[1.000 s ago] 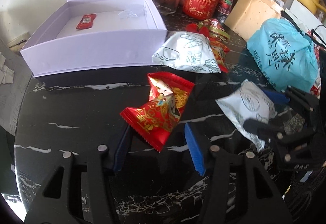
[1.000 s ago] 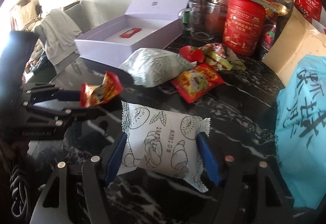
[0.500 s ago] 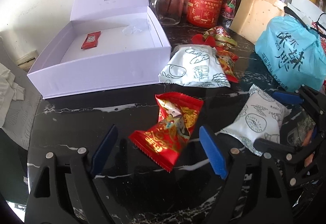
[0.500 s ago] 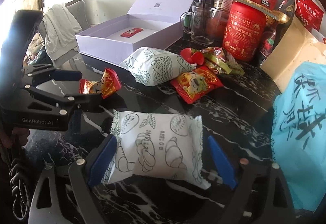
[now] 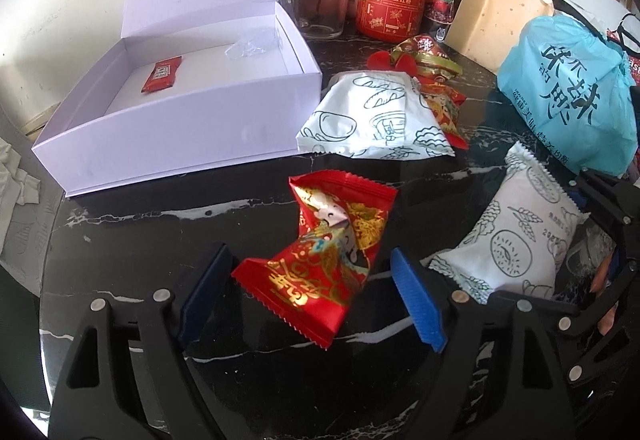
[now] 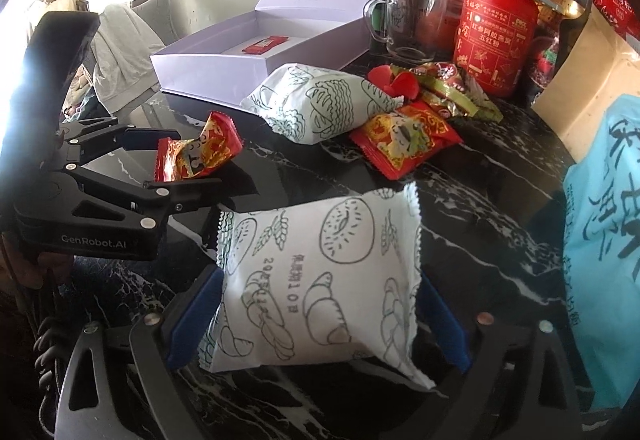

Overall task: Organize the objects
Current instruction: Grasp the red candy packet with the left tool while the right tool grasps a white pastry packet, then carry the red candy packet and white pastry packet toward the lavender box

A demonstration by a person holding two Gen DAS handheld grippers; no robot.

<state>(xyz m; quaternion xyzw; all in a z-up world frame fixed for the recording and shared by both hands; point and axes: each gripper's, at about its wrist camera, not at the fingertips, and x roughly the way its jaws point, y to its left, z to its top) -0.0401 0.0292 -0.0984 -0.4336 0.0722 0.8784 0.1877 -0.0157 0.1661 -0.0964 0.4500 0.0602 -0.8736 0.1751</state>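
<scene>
Left gripper [image 5: 310, 298] angled down, jaws closing around red snack packet [image 5: 326, 260], right gripper [image 6: 316, 324] angled down, spread wide astride white bread packet [image 6: 316, 284], neither packet pressed.

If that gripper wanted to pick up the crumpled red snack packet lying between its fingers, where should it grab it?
Probably across the puffy middle of the red packet, coming down from above. It lies flat on the black marble table, and its crimped ends are thin and floppy. The left gripper straddles it, jaws closing, pads not yet touching.
</scene>
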